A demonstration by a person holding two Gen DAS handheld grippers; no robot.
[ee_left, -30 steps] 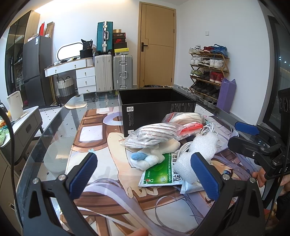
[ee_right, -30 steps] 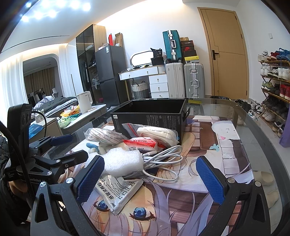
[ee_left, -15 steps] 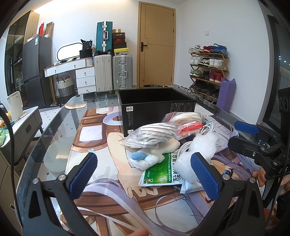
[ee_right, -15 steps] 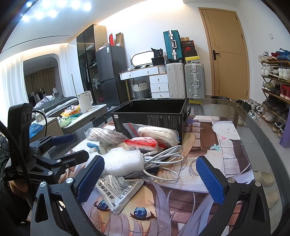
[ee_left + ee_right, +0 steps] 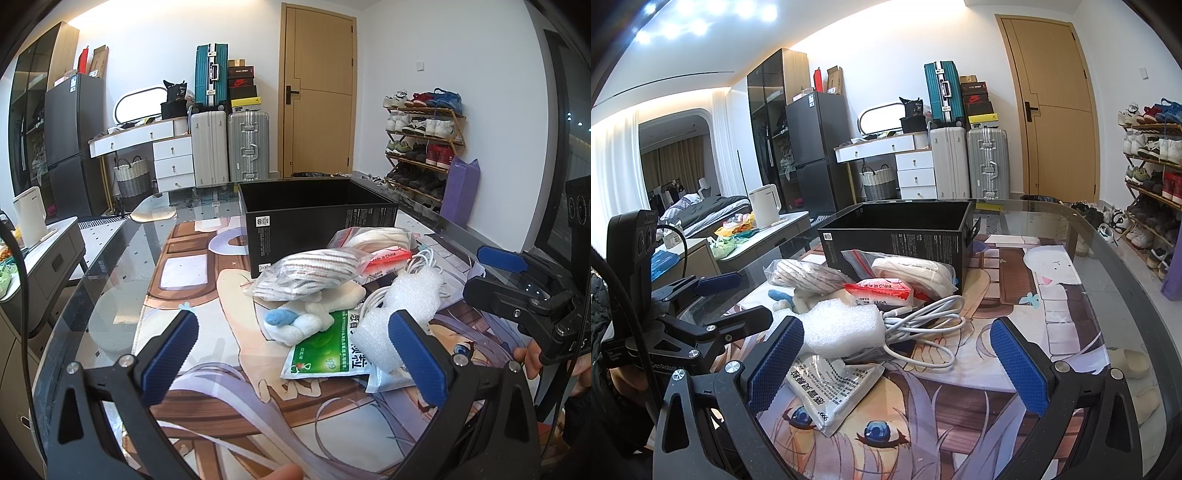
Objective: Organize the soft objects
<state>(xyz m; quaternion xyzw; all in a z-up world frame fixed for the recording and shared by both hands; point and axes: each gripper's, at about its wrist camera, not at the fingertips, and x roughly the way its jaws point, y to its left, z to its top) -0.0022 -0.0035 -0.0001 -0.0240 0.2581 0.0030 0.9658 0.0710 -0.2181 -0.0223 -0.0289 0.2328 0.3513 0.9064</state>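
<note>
A pile of soft items lies on the table in front of an open black box (image 5: pixel 317 221) (image 5: pixel 897 236). It holds a bagged striped cloth (image 5: pixel 310 271) (image 5: pixel 803 275), a bagged cream cloth (image 5: pixel 384 236) (image 5: pixel 912 271), a white-and-blue plush (image 5: pixel 299 319), white foam wrap (image 5: pixel 402 306) (image 5: pixel 842 325), a green-and-white packet (image 5: pixel 325 356) (image 5: pixel 831 384), a red-and-white packet (image 5: pixel 882 290) and a white cable (image 5: pixel 923 317). My left gripper (image 5: pixel 291 358) is open and empty, just short of the pile. My right gripper (image 5: pixel 897 365) is open and empty, at the pile's other side.
The glass table has a printed anime mat (image 5: pixel 960 406) under the pile. Its curved edge (image 5: pixel 92 266) runs along the left. Suitcases (image 5: pixel 229 147), a drawer unit, a door and a shoe rack (image 5: pixel 421 147) stand beyond the table.
</note>
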